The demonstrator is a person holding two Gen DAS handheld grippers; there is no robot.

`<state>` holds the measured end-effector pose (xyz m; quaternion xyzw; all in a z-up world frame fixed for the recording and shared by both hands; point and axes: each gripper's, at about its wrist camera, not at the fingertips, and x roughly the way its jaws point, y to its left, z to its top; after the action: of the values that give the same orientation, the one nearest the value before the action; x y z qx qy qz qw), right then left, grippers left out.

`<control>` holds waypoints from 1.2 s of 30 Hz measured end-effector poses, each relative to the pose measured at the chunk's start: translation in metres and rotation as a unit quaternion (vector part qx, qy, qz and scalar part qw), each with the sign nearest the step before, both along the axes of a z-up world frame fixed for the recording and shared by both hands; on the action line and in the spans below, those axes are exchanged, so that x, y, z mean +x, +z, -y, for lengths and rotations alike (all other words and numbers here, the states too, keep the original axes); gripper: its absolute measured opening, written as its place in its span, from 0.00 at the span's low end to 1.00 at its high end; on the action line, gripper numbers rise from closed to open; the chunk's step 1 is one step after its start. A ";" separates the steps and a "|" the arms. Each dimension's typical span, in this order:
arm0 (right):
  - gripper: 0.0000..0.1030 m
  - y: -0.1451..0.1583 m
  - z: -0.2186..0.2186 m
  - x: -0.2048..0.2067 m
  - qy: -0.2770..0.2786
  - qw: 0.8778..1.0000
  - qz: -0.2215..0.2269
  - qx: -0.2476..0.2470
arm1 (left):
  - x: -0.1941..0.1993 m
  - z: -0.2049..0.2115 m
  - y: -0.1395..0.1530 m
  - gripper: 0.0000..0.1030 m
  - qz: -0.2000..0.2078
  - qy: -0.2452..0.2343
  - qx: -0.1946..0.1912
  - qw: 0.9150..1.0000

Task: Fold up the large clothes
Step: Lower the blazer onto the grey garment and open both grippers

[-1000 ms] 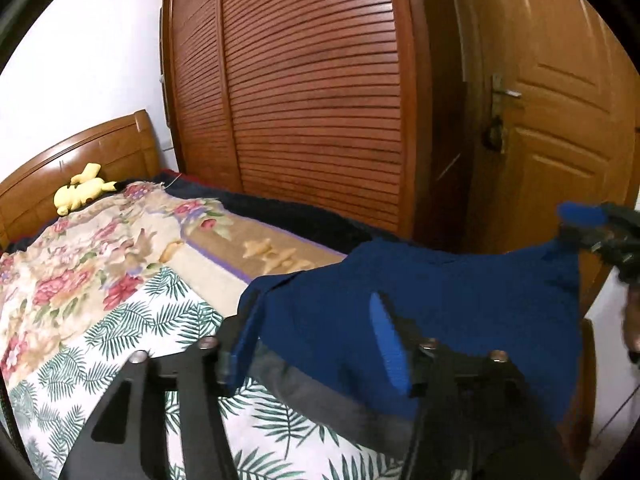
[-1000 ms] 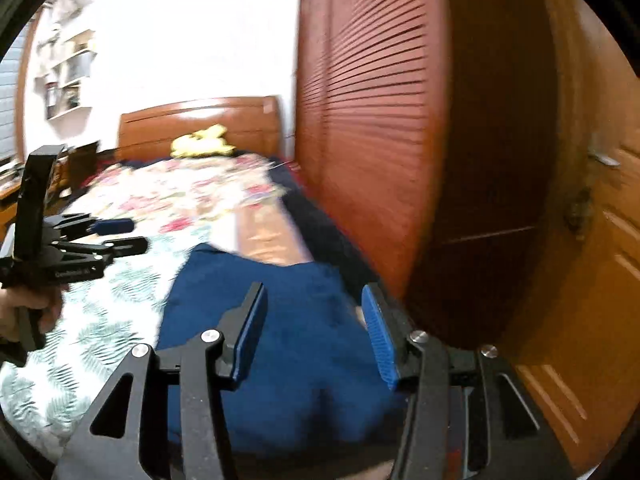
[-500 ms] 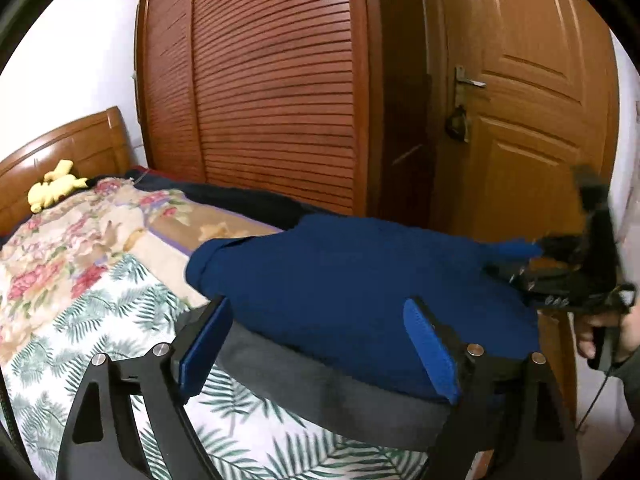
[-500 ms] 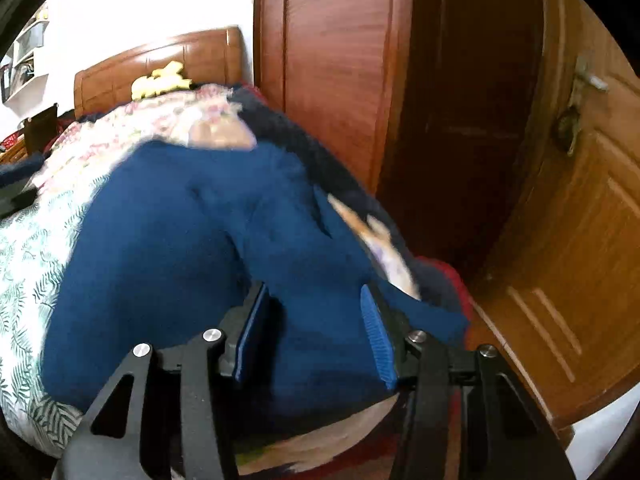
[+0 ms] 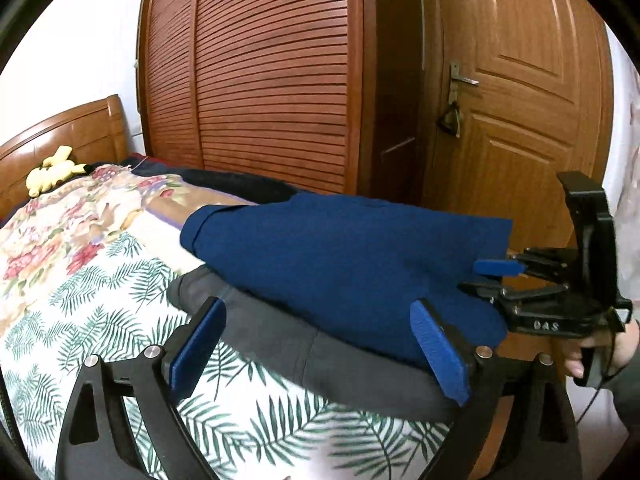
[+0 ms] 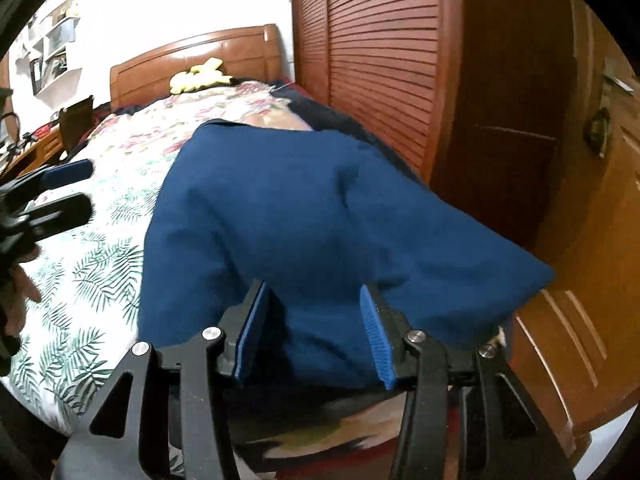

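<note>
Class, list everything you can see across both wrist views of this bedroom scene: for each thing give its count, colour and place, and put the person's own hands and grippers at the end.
blue garment: one, navy, spread across the foot of the bed
grey garment: one, dark grey, under the blue garment
bedspread: one, floral and green fern print on white, covering the bed
headboard: one, brown wood, far end of the bed
plush toy: one, yellow, by the headboard
wardrobe: one, brown louvred doors, beside the bed
door: one, brown wood, right of the wardrobe
wall shelves: white, far left
left gripper: black, blue pads, open
right gripper: black, blue pads, around blue fabric
</note>
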<state>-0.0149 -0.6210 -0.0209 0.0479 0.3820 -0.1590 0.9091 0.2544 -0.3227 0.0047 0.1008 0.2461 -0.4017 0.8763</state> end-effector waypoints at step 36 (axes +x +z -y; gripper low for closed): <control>0.78 0.025 -0.247 0.014 0.052 0.997 0.055 -0.009 | -0.129 -0.198 0.023 0.99 0.005 0.178 0.008 0.984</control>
<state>-0.0012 -0.3740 0.0042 0.0282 0.3324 -0.1124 0.9360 0.1253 -0.1246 0.0280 0.0643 0.2593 -0.2367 0.9341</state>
